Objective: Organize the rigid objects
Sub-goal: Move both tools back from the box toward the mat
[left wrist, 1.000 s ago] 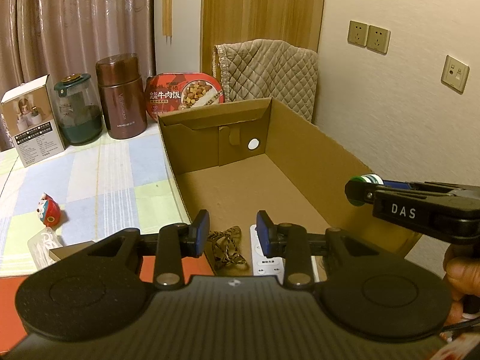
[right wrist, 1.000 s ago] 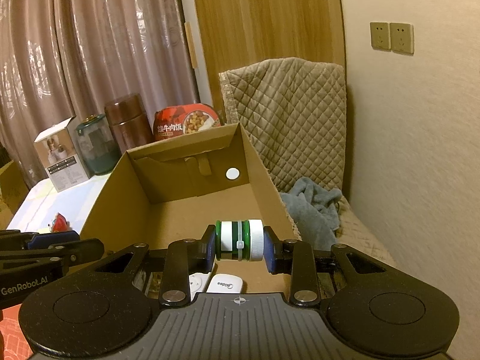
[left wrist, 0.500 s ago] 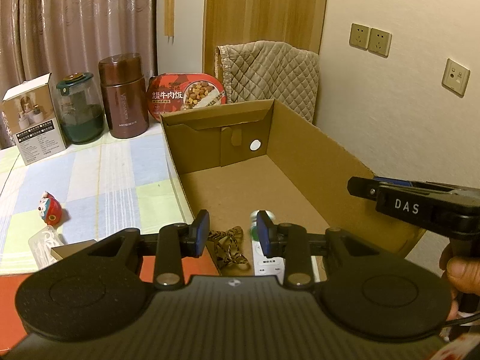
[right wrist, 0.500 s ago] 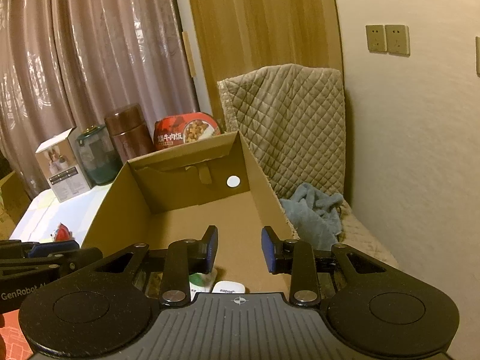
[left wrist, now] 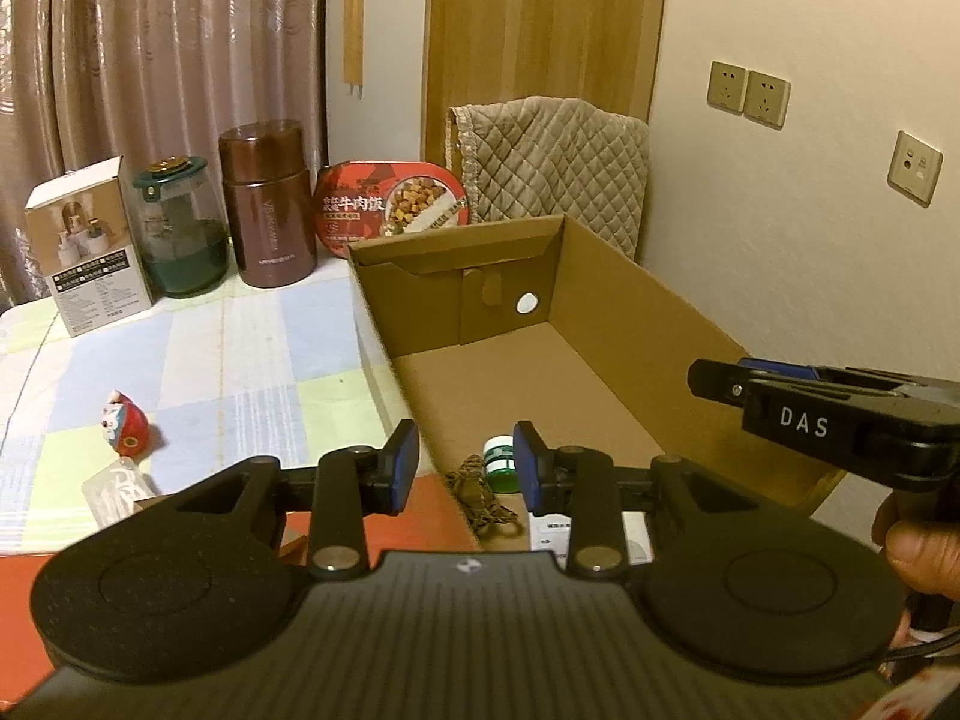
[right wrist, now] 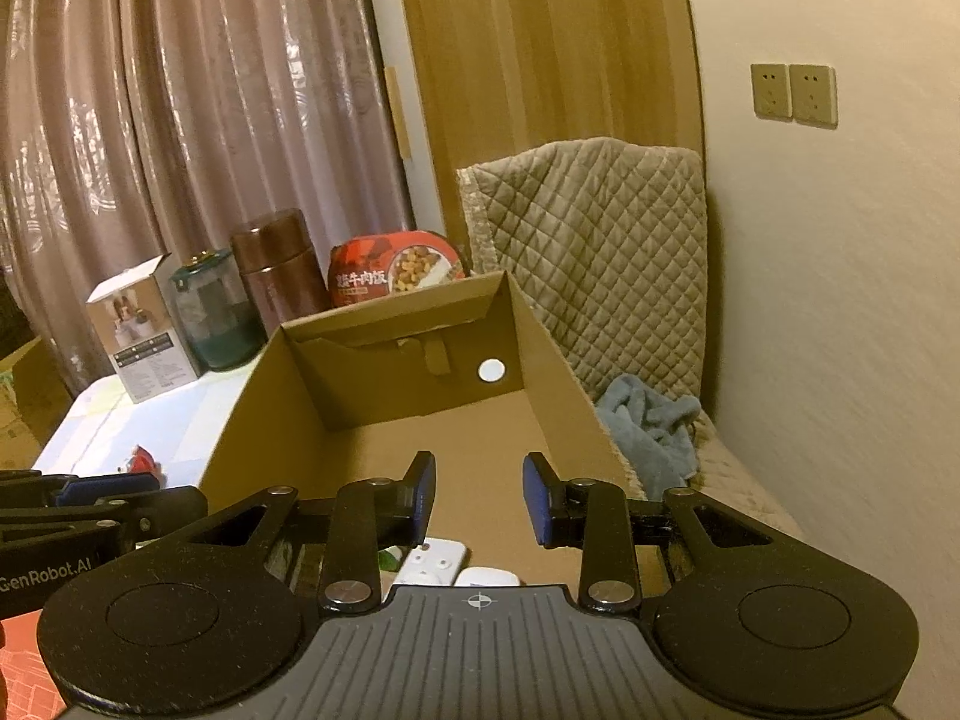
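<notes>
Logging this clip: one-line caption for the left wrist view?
Open left gripper hovers over brown cardboard box holding small green-and-white jar; open right gripper alongside.

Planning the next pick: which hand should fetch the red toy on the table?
Left. The left gripper is open, empty, and nearest the red toy; the right gripper, also open, hangs over the box.

Brown curtains (left wrist: 150,48), wooden door panel (left wrist: 540,24), cream wall (left wrist: 810,228) with sockets (left wrist: 748,93), quilted chair cover (left wrist: 552,156), dim warm light

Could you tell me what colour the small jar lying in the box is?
Green and white jar, best seen in the left wrist view.
</notes>
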